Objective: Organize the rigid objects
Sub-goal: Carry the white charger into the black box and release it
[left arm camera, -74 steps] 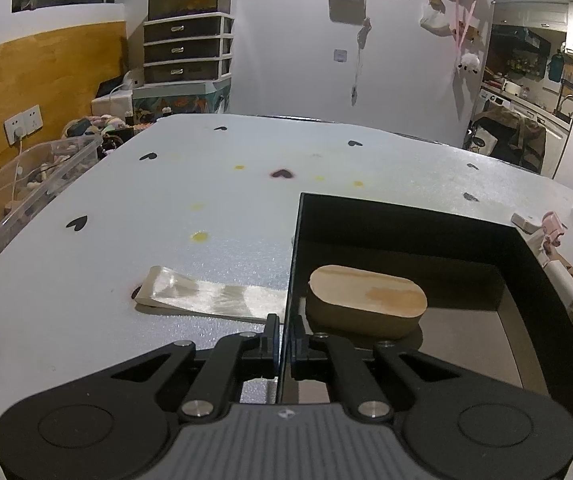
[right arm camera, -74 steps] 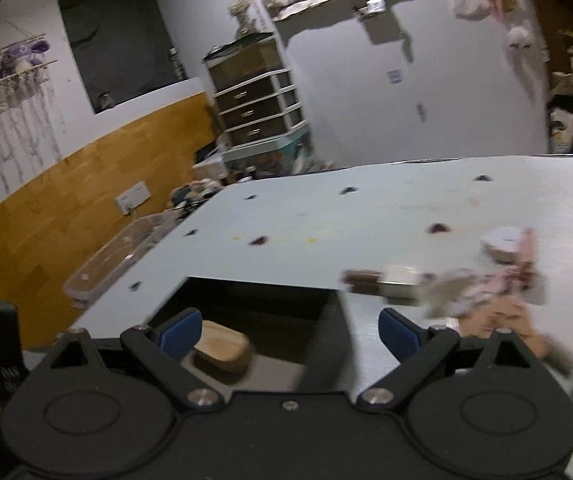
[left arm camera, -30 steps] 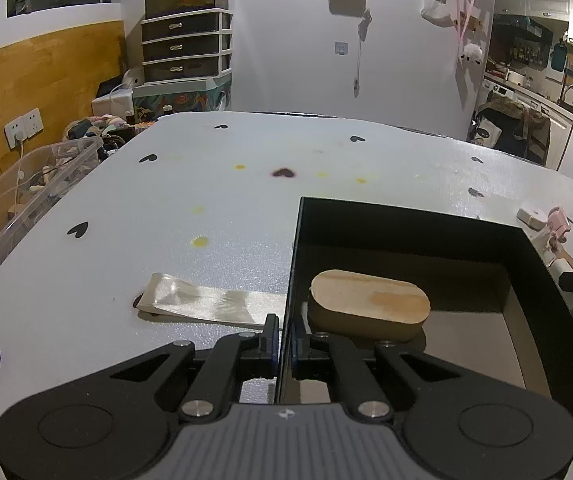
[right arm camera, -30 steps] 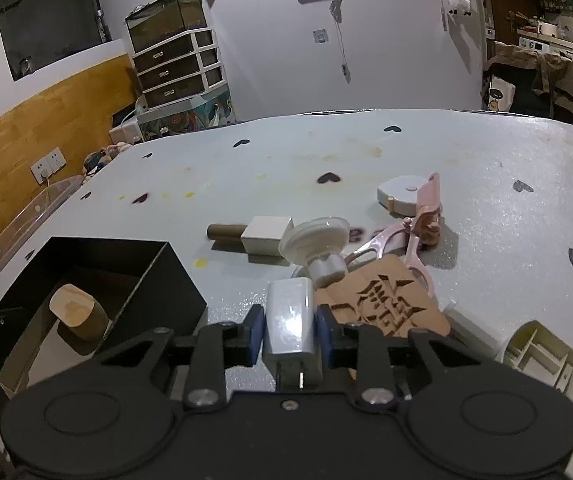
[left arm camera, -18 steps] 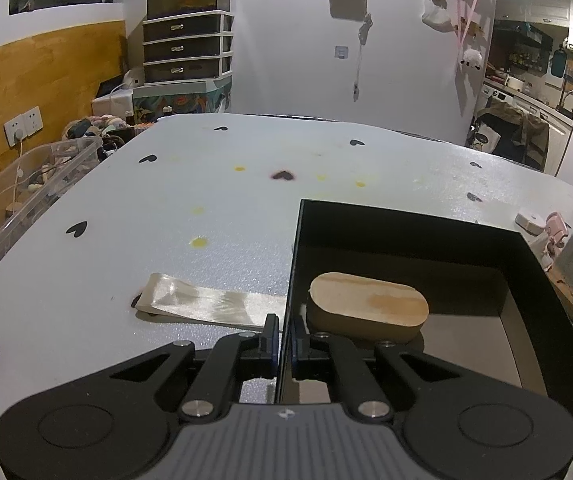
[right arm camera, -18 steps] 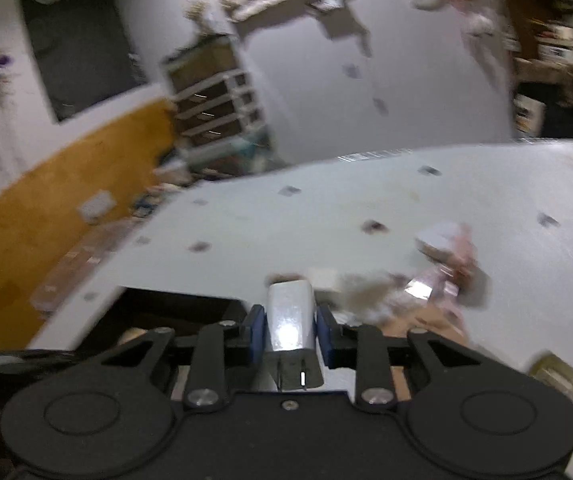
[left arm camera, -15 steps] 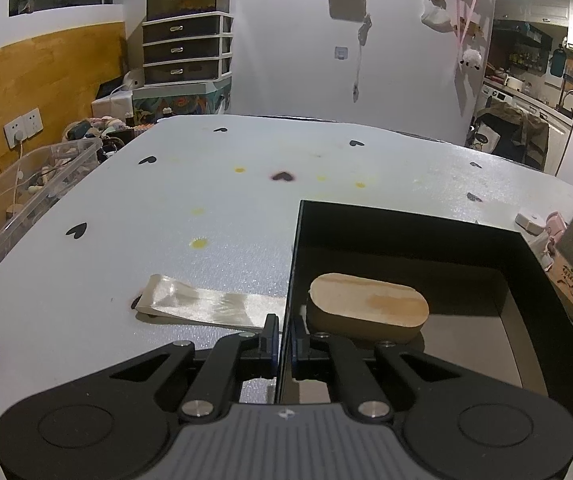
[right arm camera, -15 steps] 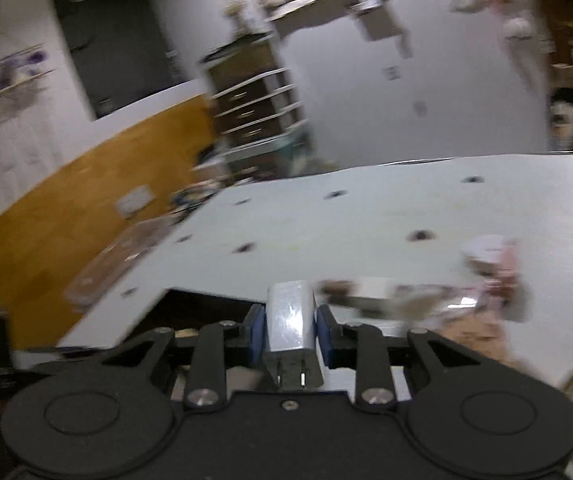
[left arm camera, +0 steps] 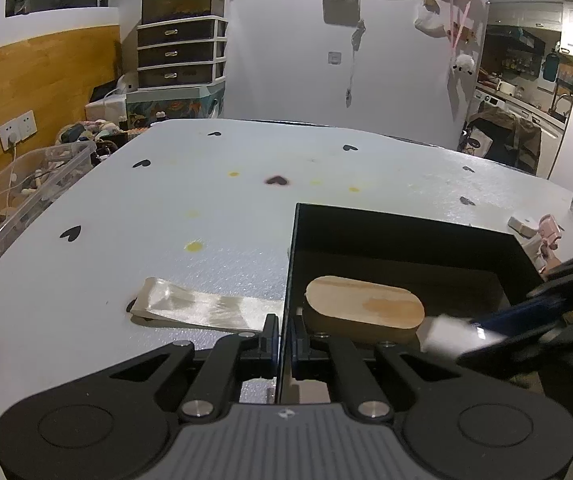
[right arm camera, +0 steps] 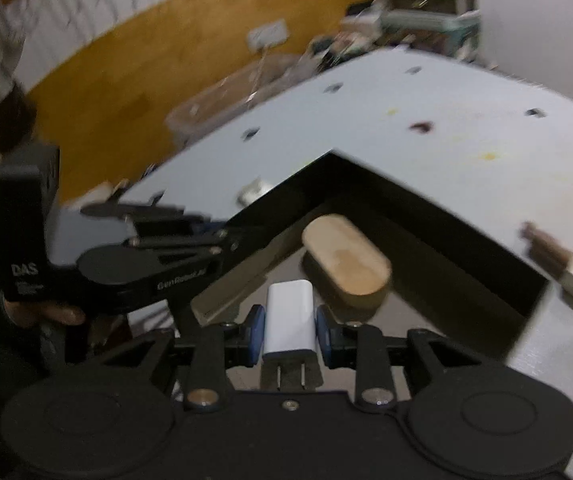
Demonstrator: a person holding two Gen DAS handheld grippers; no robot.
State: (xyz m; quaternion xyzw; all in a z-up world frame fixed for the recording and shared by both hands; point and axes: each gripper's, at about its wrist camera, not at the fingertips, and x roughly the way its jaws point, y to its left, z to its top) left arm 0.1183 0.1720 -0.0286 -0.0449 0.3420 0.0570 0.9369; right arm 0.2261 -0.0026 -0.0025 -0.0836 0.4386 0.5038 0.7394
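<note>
Both tongs are working at the black box (left arm camera: 406,236). Left gripper (left arm camera: 282,336) has its 2 jaws pressed together on the box's near left wall, pinching that thin wall and steadying it. Right gripper (right arm camera: 289,328) is clamped on a white charger (right arm camera: 290,318), blue pads on its 2 flat sides, the 2 metal prongs pointing back toward the camera. In the left wrist view the charger (left arm camera: 446,330) shows blurred, above the box's near right part, just beside the wooden block (left arm camera: 364,312) that lies flat on the box floor. Whether the charger touches the floor cannot be told; it looks held clear of it. Handling judgement: charger is a light, stiff plastic body with smooth, somewhat slippery faces; the present hold across the flat sides, away from the prongs, seems the sound one. Block looks solid and stable, unlikely to shift. Free floor remains near the block on the side toward the right gripper. Outside the box, to its left, a strip of shiny ribbon (left arm camera: 202,312) lies on the table (left arm camera: 166,208).
</note>
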